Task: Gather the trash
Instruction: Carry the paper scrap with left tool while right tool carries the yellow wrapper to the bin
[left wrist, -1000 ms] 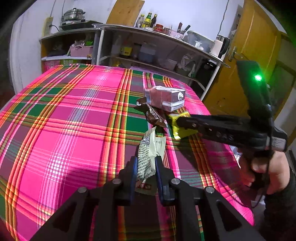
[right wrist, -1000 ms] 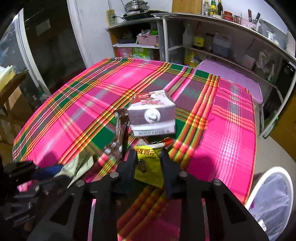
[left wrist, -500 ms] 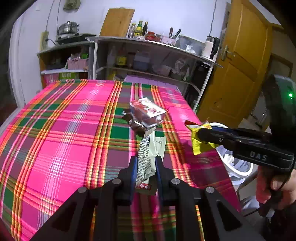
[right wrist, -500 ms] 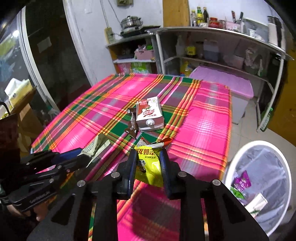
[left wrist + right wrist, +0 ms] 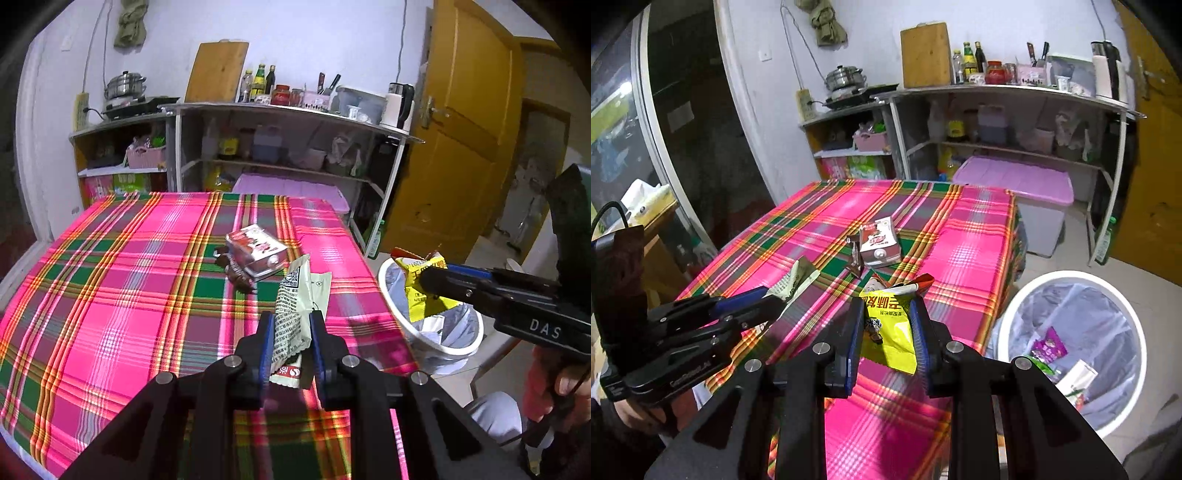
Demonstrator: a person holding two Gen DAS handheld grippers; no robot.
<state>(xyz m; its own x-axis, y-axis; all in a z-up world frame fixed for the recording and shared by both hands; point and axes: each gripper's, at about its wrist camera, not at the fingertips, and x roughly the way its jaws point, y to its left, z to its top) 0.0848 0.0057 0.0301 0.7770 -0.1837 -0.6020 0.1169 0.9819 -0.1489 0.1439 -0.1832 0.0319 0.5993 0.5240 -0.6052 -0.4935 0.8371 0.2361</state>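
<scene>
Each gripper pinches a wrapper clear of the surface, the left gripper (image 5: 291, 334) a pale green wrapper (image 5: 295, 314) and the right gripper (image 5: 886, 332) a yellow packet (image 5: 888, 325), seemingly bound for the bin (image 5: 1071, 280) off the surface's edge.

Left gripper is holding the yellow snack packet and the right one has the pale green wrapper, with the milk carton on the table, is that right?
Not quite: the items are swapped. The left gripper holds the pale green wrapper, and the right gripper holds the yellow snack packet, as each wrist view shows. The milk carton is on the table.
</scene>
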